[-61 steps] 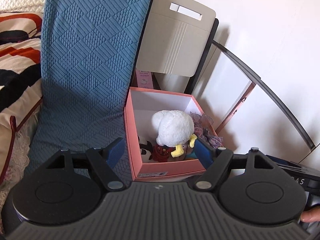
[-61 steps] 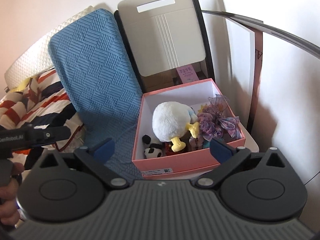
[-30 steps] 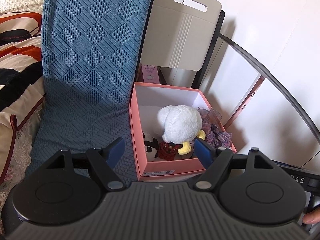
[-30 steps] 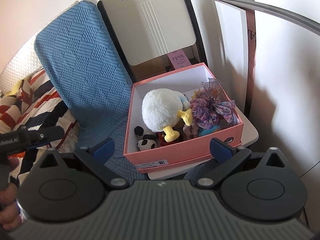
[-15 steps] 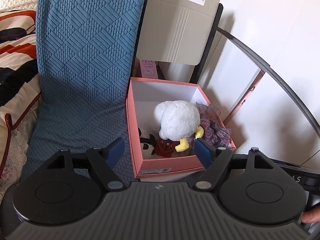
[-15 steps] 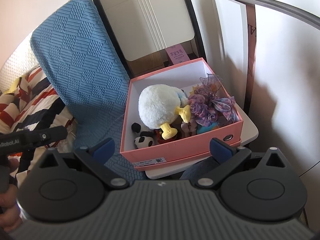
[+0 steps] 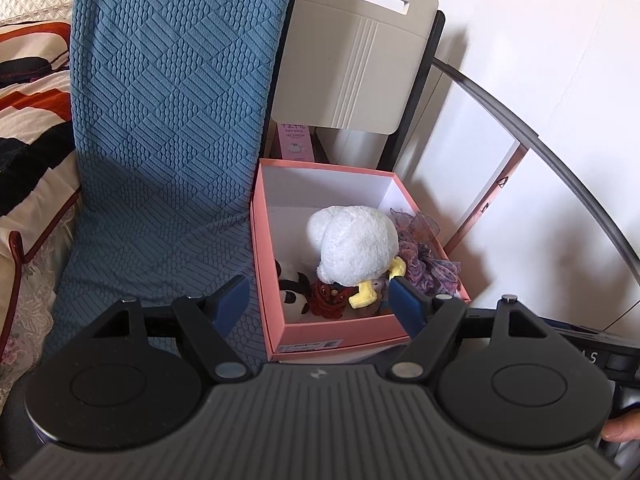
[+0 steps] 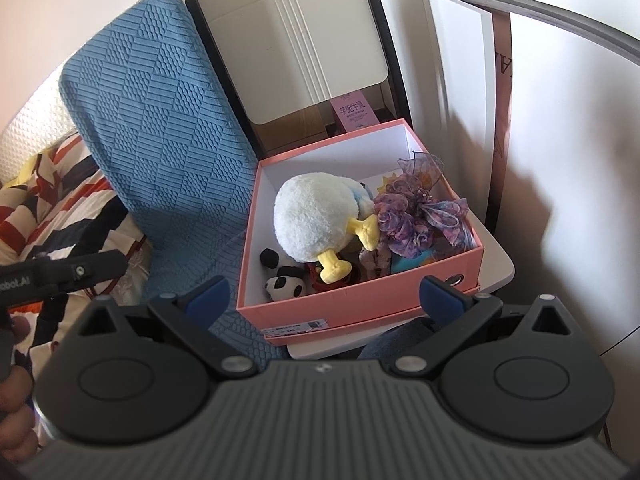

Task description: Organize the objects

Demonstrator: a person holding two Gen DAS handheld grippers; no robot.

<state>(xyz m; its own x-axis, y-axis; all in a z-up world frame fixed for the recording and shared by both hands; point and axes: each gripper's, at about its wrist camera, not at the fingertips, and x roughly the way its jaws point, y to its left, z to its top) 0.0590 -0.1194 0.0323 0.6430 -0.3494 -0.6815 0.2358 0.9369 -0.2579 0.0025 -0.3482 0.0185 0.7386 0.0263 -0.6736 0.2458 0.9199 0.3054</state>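
Observation:
A pink box (image 7: 328,332) (image 8: 352,308) with white inner walls stands on a white chair seat (image 8: 500,268). Inside lie a white plush duck (image 7: 352,244) (image 8: 316,216) with yellow feet, a small panda toy (image 7: 290,292) (image 8: 284,286), a red toy (image 7: 328,300) and a purple ribbon bow (image 7: 424,256) (image 8: 416,216). My left gripper (image 7: 320,300) hangs open above the box's near edge, nothing between its blue fingertips. My right gripper (image 8: 324,296) is also open, held in front of the box, with nothing in it.
A blue textured cushion (image 7: 168,112) (image 8: 160,120) leans left of the box. The chair's beige back (image 7: 356,64) (image 8: 296,40) rises behind, with a pink carton (image 7: 296,140) (image 8: 354,110) beneath it. A striped blanket (image 8: 60,192) lies far left. A white wall is on the right.
The views shifted only slightly around the box. Both grippers stay open and empty, and the toys in the box have not moved.

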